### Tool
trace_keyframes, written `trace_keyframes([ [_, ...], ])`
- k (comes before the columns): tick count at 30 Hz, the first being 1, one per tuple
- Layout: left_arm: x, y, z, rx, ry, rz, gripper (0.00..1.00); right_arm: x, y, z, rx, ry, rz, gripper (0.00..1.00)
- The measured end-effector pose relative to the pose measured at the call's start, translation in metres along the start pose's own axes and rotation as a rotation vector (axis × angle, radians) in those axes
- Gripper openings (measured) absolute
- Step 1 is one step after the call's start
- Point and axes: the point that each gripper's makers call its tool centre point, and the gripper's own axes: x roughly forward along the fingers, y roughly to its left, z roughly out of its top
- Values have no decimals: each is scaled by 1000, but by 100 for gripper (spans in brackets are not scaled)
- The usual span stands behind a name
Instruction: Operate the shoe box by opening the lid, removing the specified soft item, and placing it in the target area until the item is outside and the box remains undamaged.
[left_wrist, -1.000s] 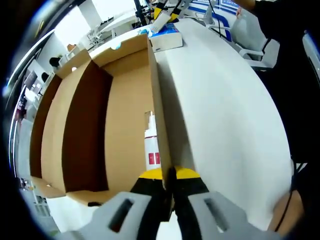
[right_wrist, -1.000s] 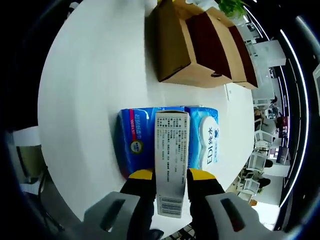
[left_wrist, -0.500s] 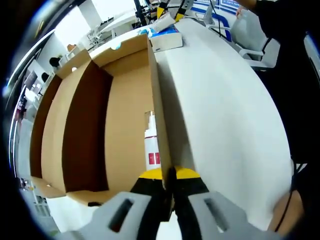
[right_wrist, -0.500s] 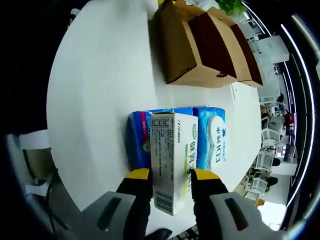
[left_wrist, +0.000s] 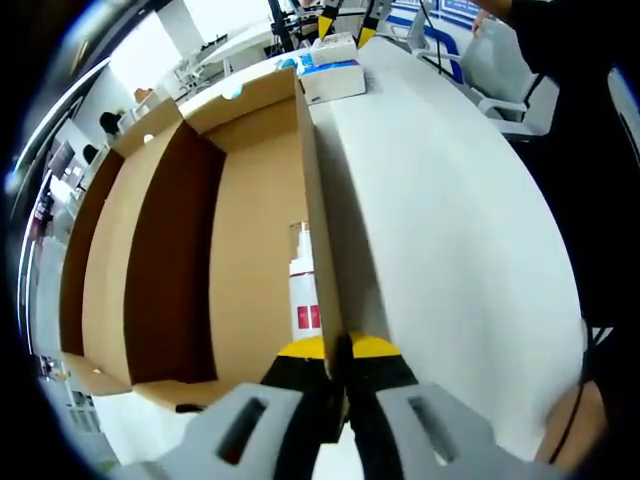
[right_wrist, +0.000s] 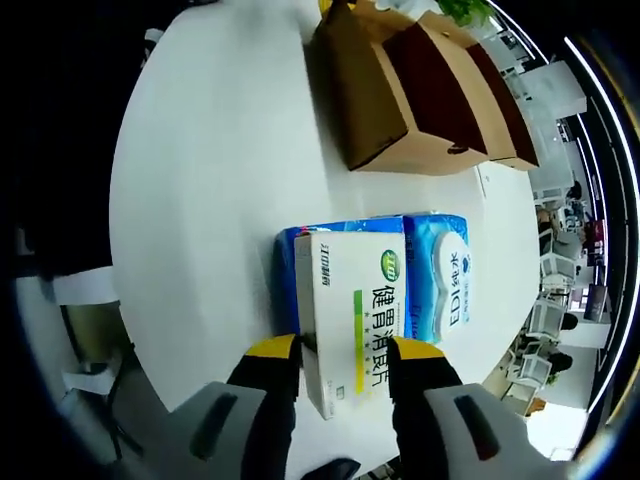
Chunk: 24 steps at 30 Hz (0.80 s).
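The open brown shoe box (left_wrist: 250, 200) lies on the white table (left_wrist: 450, 230), with its lid (left_wrist: 110, 250) folded out to the left. My left gripper (left_wrist: 338, 350) is shut on the box's right wall. A white bottle with a red label (left_wrist: 303, 290) lies inside against that wall. In the right gripper view the shoe box (right_wrist: 400, 110) stands farther off. A soft blue tissue pack (right_wrist: 440, 280) lies on the table (right_wrist: 220, 170), with a white carton with green print (right_wrist: 355, 310) flat on top of it. My right gripper (right_wrist: 345, 355) is open, one jaw either side of the carton.
A person in dark clothes (left_wrist: 590, 120) stands at the table's right edge beside a white chair (left_wrist: 510, 90). Beyond the box the tissue pack (left_wrist: 335, 68) and the right gripper (left_wrist: 345, 15) show. Office desks and chairs (right_wrist: 540, 310) lie past the table edge.
The white carton tipped from its narrow edge onto its broad face on the tissue pack, and the right jaws spread slightly. The left gripper and the box stayed still.
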Motion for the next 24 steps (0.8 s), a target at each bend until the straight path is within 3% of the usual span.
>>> trace_keyframes([
  [11,0,1,0,-4,0,-1,4,0,-6,6,52,-21,74,42],
  [15,0,1,0,-5,1,-1,4,2,-8,5,33,4,111,45],
  [18,0,1,0,-6,2,0,4,6,-9,12,35,-14,163,49],
  [24,0,1,0,-3,0,2,4,13,-10,17,16,-2,218,47],
])
